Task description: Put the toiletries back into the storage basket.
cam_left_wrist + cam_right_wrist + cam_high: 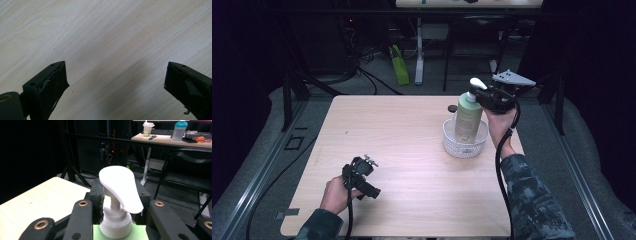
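Note:
A pale green pump bottle (468,117) with a white pump head (120,187) stands nearly upright, its base inside a white round basket (449,142) at the right of the wooden table (412,150). My right gripper (479,97) is shut on the bottle's top just under the pump, with its jaws on either side of the neck (118,195). I cannot tell whether the base rests on the basket's floor. My left gripper (364,167) lies low at the table's front left, open with nothing between its jaws (116,75), over bare wood (100,37).
A small dark round object (452,108) lies on the table just behind the basket. Beyond the far edge are desk legs (418,50), a green object (399,65) on the floor, cables, and a black chair (185,172). A farther desk (170,140) carries bottles.

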A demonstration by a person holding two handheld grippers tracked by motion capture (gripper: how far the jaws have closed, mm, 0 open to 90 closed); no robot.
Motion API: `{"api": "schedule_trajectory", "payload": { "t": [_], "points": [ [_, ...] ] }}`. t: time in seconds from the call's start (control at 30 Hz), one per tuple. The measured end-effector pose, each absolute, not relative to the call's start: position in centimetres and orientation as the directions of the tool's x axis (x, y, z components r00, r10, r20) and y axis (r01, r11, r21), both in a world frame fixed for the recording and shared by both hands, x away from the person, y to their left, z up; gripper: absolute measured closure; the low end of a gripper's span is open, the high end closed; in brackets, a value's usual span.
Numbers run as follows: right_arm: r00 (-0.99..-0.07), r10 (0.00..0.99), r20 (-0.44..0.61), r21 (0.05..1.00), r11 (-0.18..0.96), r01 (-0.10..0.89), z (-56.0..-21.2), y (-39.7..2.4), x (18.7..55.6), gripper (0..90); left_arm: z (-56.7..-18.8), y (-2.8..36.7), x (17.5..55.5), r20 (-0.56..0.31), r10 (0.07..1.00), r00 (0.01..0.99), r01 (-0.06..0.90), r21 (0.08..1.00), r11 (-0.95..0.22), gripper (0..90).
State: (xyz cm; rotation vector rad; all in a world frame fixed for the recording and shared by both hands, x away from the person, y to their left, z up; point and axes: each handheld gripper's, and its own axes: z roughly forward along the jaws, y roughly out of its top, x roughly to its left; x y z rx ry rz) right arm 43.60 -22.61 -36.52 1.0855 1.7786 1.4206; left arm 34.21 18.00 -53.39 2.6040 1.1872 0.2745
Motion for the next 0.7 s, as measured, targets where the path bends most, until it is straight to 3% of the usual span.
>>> {"api": "schedule_trajectory", "payload": {
  "t": [0.7],
  "points": [
    [-0.483,0.875,0.036,0.961,0.102,0.257,-38.3,-22.5,43.5,67.9,-53.4,18.0,34.2,0.064,0.759,0.648,0.708,0.317,-0.631,4.3]
  ]
}}
